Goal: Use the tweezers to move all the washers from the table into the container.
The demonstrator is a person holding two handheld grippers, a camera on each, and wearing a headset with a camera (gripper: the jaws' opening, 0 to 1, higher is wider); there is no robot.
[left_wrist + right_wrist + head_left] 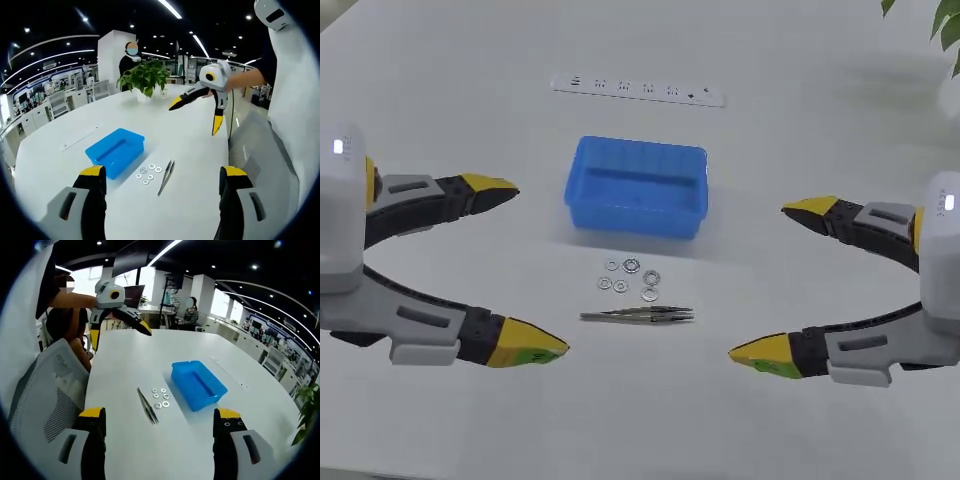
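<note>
1. The left gripper (530, 267) hovered over the white table (440, 420) at 9 o'clock of the washers; its yellow-tipped jaws stood wide apart and held nothing; it touched no object.
2. Six washers (631, 265) lay in a loose cluster on the bare table, midway between the two grippers; all of them sat outside the container.
3. The tweezers (638, 315) lay flat at 6 o'clock of the cluster, just beside its nearest washer; they ran lengthwise from 9 to 3 o'clock; neither gripper touched them.
4. The blue container (635, 218) stood upright and open-topped at 12 o'clock of the washers, near them but apart.
5. A long white strip (638, 89) lay at 12 o'clock beyond the container, well apart from it; its markings were too small to read.
6. The right gripper (762, 280) hovered at 3 o'clock of the washers, facing the left one across the cluster; its jaws also stood wide apart and gripped nothing; the left gripper view showed it raised above the table in the person's hand.
7. Green leaves (945, 25) reached in at the 1 o'clock corner of the head view; in the left gripper view a potted plant (145, 75) stood at the table's far end with a person (129, 60) beyond it; a mesh chair back (260, 150) stood beside the table's edge.
</note>
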